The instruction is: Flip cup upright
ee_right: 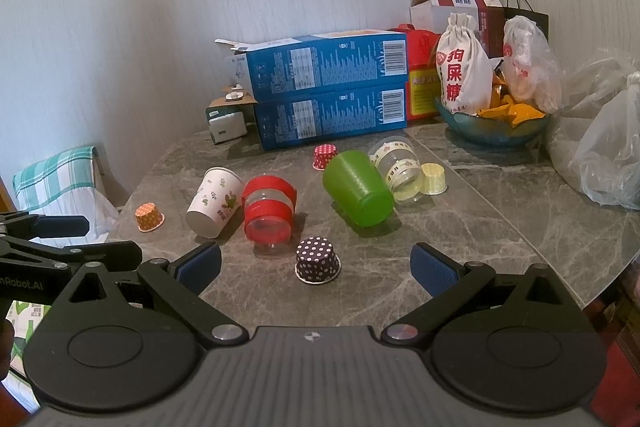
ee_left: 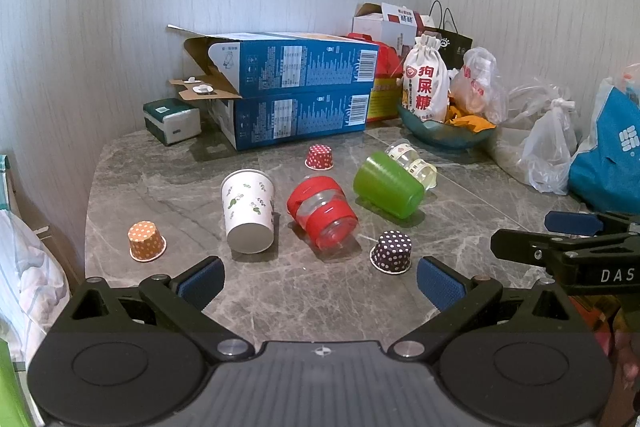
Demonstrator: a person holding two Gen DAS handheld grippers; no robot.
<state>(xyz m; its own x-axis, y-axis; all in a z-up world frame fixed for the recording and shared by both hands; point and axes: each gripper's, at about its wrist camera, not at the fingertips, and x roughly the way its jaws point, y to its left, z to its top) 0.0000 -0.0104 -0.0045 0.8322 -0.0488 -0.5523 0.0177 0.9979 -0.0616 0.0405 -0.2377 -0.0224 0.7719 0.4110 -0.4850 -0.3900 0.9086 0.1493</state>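
Note:
Several cups lie on the grey marble table [ee_left: 280,291]. A white leaf-print paper cup [ee_left: 249,211] [ee_right: 214,201], a clear glass with red bands [ee_left: 322,213] [ee_right: 267,213], a green plastic cup [ee_left: 387,185] [ee_right: 358,187] and a clear taped cup [ee_left: 412,163] [ee_right: 398,169] lie on their sides. Small dotted paper cups stand upside down: orange [ee_left: 146,241] [ee_right: 149,217], purple [ee_left: 392,251] [ee_right: 317,259], red [ee_left: 319,157] [ee_right: 325,155], and a yellow one [ee_right: 434,179]. My left gripper [ee_left: 320,283] is open and empty, short of the cups. My right gripper [ee_right: 316,267] is open and empty, around the purple cup's near side.
Two stacked blue boxes [ee_left: 296,95] [ee_right: 328,95], a tissue box [ee_left: 172,119], a teal bowl with snack bags [ee_left: 444,135] [ee_right: 492,131] and plastic bags [ee_left: 548,147] [ee_right: 608,155] line the back and right. The right gripper shows at the left wrist view's right edge [ee_left: 568,247].

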